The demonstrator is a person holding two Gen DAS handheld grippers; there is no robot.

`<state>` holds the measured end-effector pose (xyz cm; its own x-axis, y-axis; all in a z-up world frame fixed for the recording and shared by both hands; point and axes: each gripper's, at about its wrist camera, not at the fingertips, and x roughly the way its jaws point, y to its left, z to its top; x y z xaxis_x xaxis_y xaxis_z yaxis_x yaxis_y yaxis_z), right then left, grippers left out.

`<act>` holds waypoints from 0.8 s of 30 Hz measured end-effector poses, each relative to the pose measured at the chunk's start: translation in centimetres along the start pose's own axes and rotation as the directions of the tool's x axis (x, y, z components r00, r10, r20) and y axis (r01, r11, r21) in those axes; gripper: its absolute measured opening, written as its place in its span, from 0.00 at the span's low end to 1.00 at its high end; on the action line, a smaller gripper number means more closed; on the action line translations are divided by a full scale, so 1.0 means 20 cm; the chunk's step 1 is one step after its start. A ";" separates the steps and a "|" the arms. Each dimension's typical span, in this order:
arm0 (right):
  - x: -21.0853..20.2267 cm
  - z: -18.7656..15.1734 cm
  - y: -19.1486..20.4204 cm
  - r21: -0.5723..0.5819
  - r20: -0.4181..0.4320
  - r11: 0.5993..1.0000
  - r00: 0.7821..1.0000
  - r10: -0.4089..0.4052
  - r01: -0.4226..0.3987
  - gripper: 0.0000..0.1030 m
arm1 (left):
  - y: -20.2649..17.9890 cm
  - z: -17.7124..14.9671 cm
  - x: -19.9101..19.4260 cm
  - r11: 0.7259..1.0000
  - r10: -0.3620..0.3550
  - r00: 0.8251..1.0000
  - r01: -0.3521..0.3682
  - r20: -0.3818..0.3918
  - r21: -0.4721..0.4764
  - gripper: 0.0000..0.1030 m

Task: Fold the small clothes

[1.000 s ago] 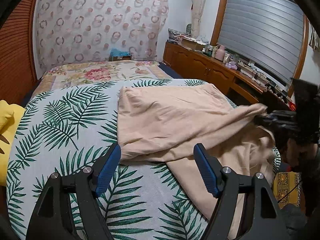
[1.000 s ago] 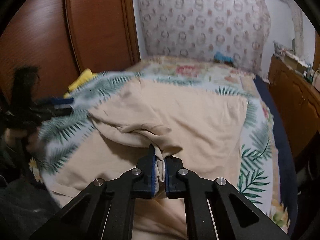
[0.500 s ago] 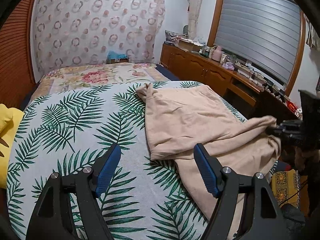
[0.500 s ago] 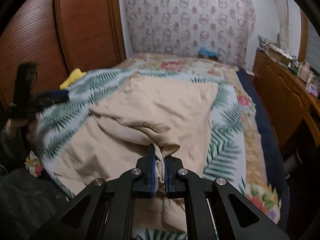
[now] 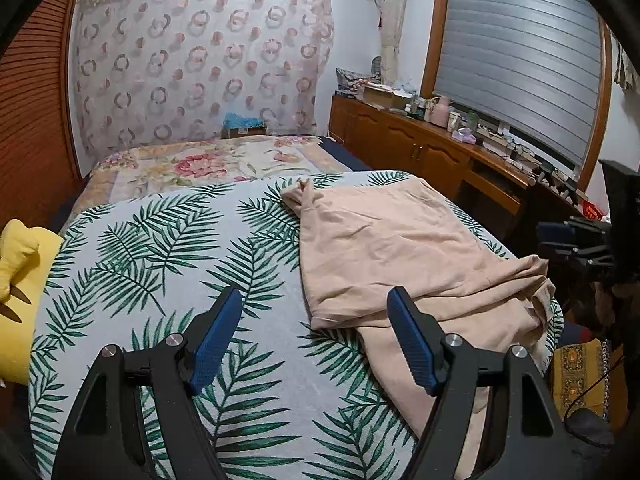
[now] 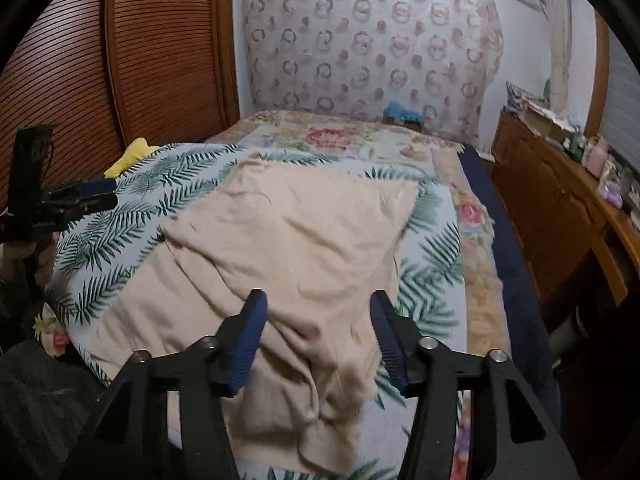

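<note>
A beige garment (image 5: 392,252) lies partly folded on the palm-leaf bedspread (image 5: 160,248), its lower part draping over the near bed edge. My left gripper (image 5: 314,332) hovers open over the spread, its right finger above the garment's folded edge, with nothing held. In the right wrist view the same beige garment (image 6: 304,248) spreads below my right gripper (image 6: 318,330), whose jaws are opening; the cloth sits beneath them, released. The right gripper (image 5: 560,236) also shows at the right edge of the left wrist view, the left gripper (image 6: 92,194) at the left of the right wrist view.
A yellow cloth (image 5: 20,276) lies at the bed's left side. A floral blanket (image 5: 208,164) covers the far half of the bed. A wooden sideboard (image 5: 432,152) with clutter runs along the right wall, and a slatted wardrobe (image 6: 140,60) stands on the left.
My right gripper let go of the beige garment's fold and its jaws spread apart. The garment's left side was pulled rightward and now lies folded over, baring more bedspread.
</note>
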<state>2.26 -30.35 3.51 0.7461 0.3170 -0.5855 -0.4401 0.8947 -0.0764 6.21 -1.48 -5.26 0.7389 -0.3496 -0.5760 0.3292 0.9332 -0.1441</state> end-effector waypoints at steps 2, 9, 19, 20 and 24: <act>0.04 0.04 0.04 -0.020 0.007 1.000 1.000 0.011 -0.011 0.56 | 0.01 0.00 -0.01 1.000 0.008 1.000 -0.008 0.004 -0.002 0.74; 0.24 0.16 0.17 -0.064 -0.001 0.992 0.994 0.105 -0.105 0.56 | 0.06 -0.01 -0.03 0.999 0.031 0.999 -0.031 0.011 -0.014 0.74; 0.63 0.31 0.36 -0.164 -0.118 0.958 0.968 0.219 -0.237 0.56 | 0.20 -0.04 -0.07 0.995 0.076 0.997 -0.075 0.021 -0.063 0.74; 0.67 0.31 0.39 -0.175 -0.134 0.953 0.964 0.228 -0.249 0.56 | 0.21 -0.04 -0.07 0.995 0.080 0.997 -0.079 0.021 -0.068 0.74; 0.81 0.34 0.48 -0.211 -0.183 0.932 0.949 0.257 -0.294 0.56 | 0.24 -0.06 -0.08 0.993 0.092 0.996 -0.090 0.020 -0.082 0.74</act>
<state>13.63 -14.47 -1.23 0.5034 0.4737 -0.7226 -0.7346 0.6749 -0.0693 5.91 3.69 -6.00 0.7776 -0.2639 -0.5706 0.2121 0.9646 -0.1570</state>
